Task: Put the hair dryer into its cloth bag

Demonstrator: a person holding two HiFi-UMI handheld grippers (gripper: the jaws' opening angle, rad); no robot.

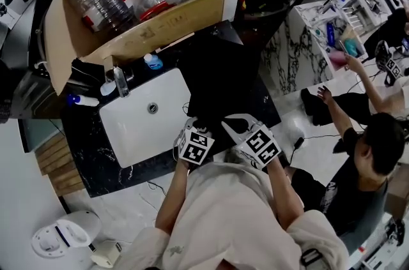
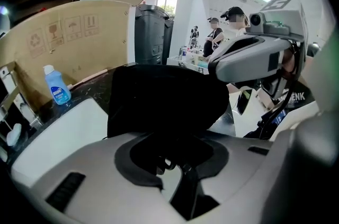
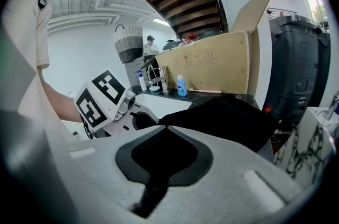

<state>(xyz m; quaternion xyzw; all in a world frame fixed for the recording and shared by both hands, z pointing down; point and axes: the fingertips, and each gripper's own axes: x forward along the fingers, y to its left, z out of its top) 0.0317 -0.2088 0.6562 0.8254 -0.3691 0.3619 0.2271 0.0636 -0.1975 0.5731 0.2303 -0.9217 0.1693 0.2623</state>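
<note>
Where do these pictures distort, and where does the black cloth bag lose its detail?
Left gripper view and right gripper view: fisheye, dark rounded corners, the cardboard box edges bowed. Head view: the cloth bag reads as a flat black patch on the dark counter, folds unreadable; the white sink looks bright beside it.

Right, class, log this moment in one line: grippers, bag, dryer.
left gripper: shut on cloth bag | right gripper: shut on cloth bag | cloth bag: beside sink | hair dryer: not in view
</note>
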